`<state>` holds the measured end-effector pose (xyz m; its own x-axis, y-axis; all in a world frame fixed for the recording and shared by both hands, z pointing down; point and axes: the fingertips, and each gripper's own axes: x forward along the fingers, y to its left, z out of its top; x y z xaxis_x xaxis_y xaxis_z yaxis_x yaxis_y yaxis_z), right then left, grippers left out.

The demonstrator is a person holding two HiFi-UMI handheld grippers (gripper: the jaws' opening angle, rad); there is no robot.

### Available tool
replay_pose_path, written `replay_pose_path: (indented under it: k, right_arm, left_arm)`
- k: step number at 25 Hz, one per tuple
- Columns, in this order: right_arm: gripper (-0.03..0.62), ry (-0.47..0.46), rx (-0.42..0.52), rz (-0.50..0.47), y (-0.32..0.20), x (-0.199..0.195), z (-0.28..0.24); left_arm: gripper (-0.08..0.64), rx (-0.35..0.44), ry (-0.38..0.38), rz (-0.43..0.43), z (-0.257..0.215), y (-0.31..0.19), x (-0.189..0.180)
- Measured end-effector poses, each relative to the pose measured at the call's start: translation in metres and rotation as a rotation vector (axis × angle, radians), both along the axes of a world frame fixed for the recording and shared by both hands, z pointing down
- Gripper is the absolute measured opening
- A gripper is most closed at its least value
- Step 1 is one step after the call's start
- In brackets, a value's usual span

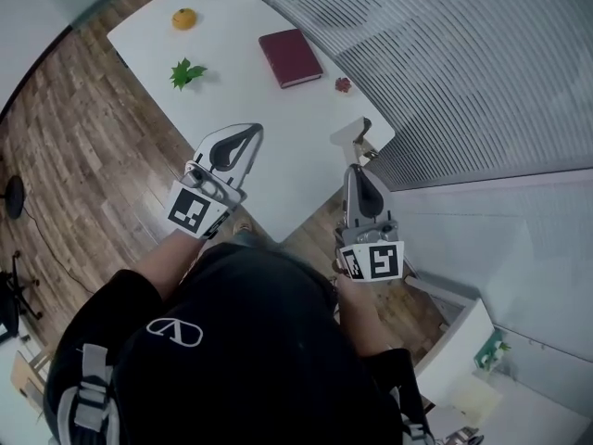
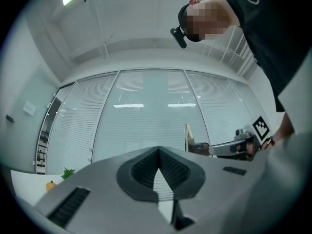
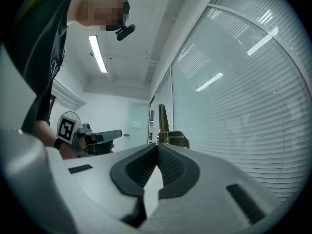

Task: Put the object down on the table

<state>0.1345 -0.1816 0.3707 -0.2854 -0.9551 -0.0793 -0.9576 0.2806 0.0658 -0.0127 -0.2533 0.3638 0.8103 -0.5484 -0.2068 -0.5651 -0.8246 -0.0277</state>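
Above the table [image 1: 269,146] corner, near its edge: hold right gripper [image 1: 356,168] pinched on the object [image 1: 353,137] at its tips, shift inward over bare top, lower until resting, then part. Leave left gripper [image 1: 253,132], pressed together and empty, aside.

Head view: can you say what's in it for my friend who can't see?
From above, a person in a black top holds the left gripper and the right gripper, both shut and empty, at the near end of a white table. Farther along it lie a red book, an orange fruit, a green leaf sprig and a small red thing.
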Motion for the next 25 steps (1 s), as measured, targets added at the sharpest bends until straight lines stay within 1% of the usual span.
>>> replay_pose_path:
  k: [5,9,11,12,14,16,18,20,23,25]
  right_arm:
    - [0.006,-0.007,-0.002,-0.059,-0.012,0.008,0.0]
    - [0.006,-0.028,-0.007,-0.073,-0.018,0.018,0.002]
    - [0.006,-0.052,-0.018,-0.084,-0.022,0.022,0.005]
    - [0.006,-0.084,-0.034,-0.092,-0.025,0.025,0.009]
    - [0.006,-0.191,-0.098,-0.109,-0.037,0.033,0.026]
    - [0.006,-0.335,-0.197,-0.131,-0.052,0.042,0.058]
    - [0.006,-0.503,-0.314,-0.148,-0.068,0.049,0.096]
    - [0.006,-0.674,-0.443,-0.144,-0.079,0.052,0.139]
    - [0.006,-0.888,-0.64,-0.131,-0.09,0.048,0.206]
    - [0.006,-1.021,-0.751,-0.127,-0.096,0.042,0.248]
  left_arm:
    - [0.005,0.013,0.0,-0.033,-0.005,-0.004,0.015]
    - [0.005,0.012,-0.007,-0.038,-0.005,-0.009,0.029]
    - [0.005,0.011,-0.006,-0.038,-0.006,-0.01,0.033]
    - [0.005,0.01,-0.006,-0.038,-0.007,-0.011,0.035]
    - [0.005,0.006,-0.006,-0.039,-0.007,-0.013,0.038]
    - [0.005,-0.002,-0.006,-0.043,-0.005,-0.014,0.039]
    - [0.005,-0.011,-0.007,-0.047,-0.002,-0.016,0.038]
    - [0.005,-0.019,-0.01,-0.053,0.001,-0.016,0.036]
    - [0.005,-0.035,-0.017,-0.069,0.007,-0.018,0.031]
    - [0.005,-0.041,-0.022,-0.082,0.011,-0.02,0.028]
